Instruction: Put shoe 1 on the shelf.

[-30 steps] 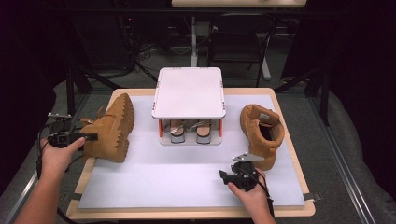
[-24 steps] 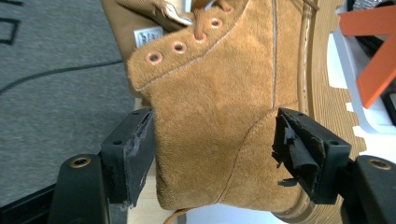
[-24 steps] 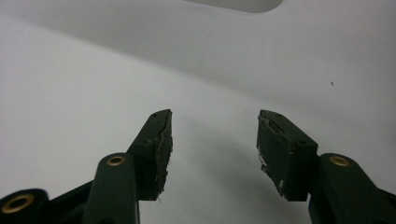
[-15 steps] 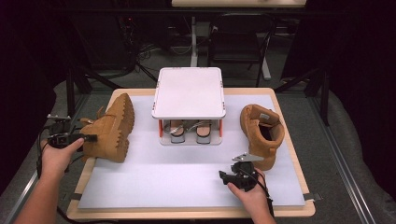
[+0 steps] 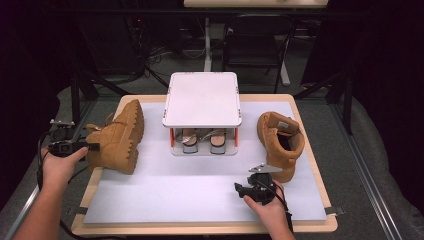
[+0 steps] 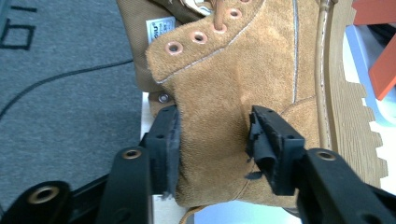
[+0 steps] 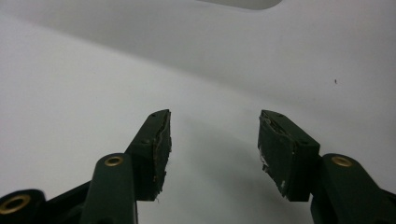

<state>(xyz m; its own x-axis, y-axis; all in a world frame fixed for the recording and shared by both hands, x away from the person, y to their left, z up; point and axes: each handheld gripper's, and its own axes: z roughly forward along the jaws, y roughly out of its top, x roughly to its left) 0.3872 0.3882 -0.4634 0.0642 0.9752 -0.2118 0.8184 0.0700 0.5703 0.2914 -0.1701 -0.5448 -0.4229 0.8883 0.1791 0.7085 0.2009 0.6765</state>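
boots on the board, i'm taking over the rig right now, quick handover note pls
Left gripper: jaws have just been closing, pads now pressed on the heel collar of the left boot, which lies on its side at the board's left edge.
Right gripper: open, nothing held, over the white mat.
Right boot stands upright beside the white rack.
Done: left boot gripped.
Left: probably lifting and placing it; right boot untouched.

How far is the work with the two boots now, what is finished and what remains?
Nothing looks finished: both boots stand beside the white rack, not on it. In hand: the left tool has just been closing its jaws on the heel of the left boot, pads pressing the suede. Left: moving this boot, apparently onto the rack. Then the right boot, untouched; the right tool is open above the white mat.
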